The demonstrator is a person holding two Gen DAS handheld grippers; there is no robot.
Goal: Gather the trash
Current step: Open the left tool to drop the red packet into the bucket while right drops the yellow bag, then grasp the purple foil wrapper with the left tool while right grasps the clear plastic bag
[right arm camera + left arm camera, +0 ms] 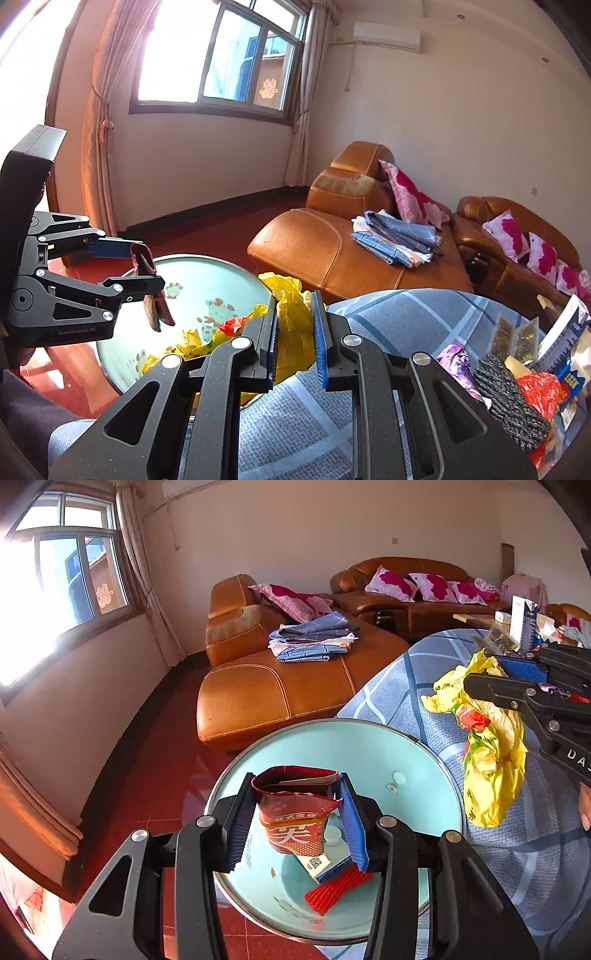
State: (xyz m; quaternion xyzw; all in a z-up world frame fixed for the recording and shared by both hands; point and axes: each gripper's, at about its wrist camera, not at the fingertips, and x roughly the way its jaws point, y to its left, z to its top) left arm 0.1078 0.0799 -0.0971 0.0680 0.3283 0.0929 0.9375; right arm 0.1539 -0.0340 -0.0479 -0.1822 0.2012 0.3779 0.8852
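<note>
My left gripper is shut on a dark red snack packet and holds it over a pale blue basin. The basin holds a small white carton and a piece of red foam netting. In the right wrist view the left gripper hangs the packet over the basin. My right gripper is shut on a crumpled yellow plastic bag, held beside the basin's rim. The bag and right gripper show at right in the left wrist view.
A blue checked cloth covers the table. More trash lies at its right: a purple wrapper, grey netting, a red bag. An orange leather sofa with folded clothes stands beyond. The floor is red tile.
</note>
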